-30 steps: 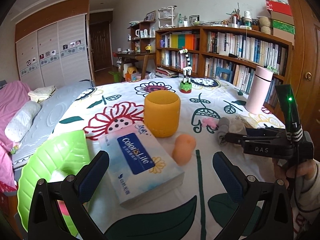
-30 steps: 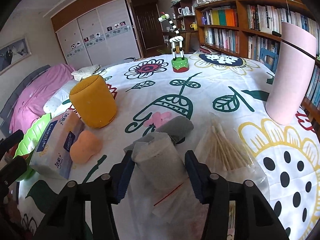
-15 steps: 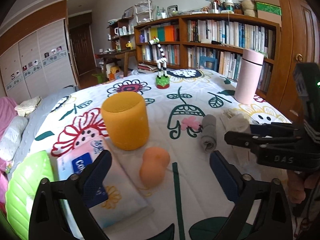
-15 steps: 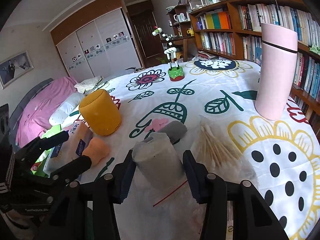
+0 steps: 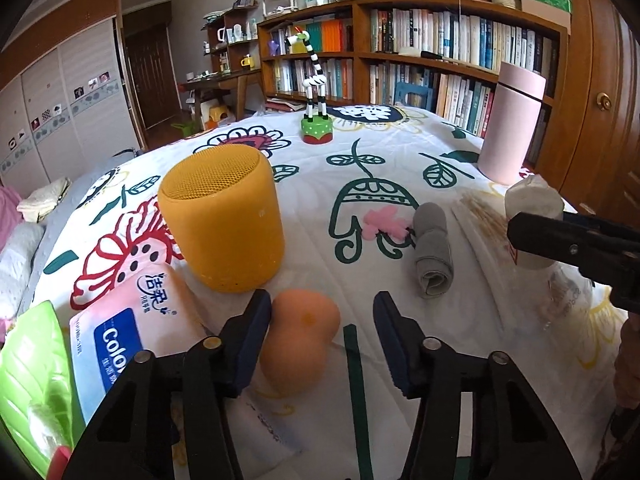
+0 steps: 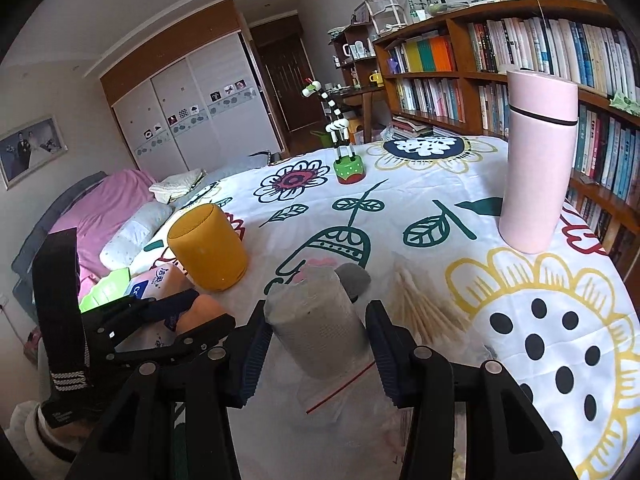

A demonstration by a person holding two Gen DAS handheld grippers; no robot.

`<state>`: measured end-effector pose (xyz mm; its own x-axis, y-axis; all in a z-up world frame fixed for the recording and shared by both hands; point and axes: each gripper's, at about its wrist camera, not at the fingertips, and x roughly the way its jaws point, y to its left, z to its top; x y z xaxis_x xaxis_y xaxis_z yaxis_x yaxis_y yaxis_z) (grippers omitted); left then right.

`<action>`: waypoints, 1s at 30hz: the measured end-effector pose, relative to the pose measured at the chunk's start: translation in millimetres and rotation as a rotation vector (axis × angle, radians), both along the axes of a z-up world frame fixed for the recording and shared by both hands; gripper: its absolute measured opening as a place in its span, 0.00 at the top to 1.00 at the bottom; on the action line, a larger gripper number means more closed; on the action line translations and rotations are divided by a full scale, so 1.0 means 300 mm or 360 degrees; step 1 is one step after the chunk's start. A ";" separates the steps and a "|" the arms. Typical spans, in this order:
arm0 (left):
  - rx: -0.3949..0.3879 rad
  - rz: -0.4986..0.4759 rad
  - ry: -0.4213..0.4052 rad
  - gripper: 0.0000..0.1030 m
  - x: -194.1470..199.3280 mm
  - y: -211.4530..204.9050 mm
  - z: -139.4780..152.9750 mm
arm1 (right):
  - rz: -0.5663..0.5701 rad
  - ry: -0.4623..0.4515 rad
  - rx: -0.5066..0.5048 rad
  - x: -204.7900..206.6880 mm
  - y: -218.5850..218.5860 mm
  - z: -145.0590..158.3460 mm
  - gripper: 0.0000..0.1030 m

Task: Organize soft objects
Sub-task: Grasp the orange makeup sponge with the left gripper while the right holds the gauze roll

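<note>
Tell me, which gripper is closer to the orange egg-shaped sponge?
Left. The left gripper has the orange egg-shaped sponge between its open jaws. The right gripper is off to the sponge's right, around a grey paper roll.

1. A yellow cylinder speaker [image 5: 222,216] stands upright on the flower-print cloth [image 5: 384,160] that covers the surface.
2. A tall pink flask [image 6: 538,160] stands upright near the cloth's far right edge.
3. A striped giraffe toy [image 5: 316,112] on a green base stands at the far side, well apart from the flask.
4. A wooden bookshelf [image 5: 440,56] full of books runs along the back wall.
5. A wardrobe [image 6: 192,120] with sliding white doors fills the left wall, next to a dark door [image 6: 286,88].
6. A bed with a pink cover [image 6: 92,212] lies to the left.
7. A framed photo [image 6: 30,150] hangs on the wall above it.
</note>
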<state>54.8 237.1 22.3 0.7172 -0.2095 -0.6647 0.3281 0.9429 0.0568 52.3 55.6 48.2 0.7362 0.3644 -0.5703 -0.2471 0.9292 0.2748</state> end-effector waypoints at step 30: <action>-0.0203 0.0052 -0.0098 0.68 -0.105 0.075 0.109 | -0.0031 -0.0069 0.0022 -0.030 0.001 0.043 0.51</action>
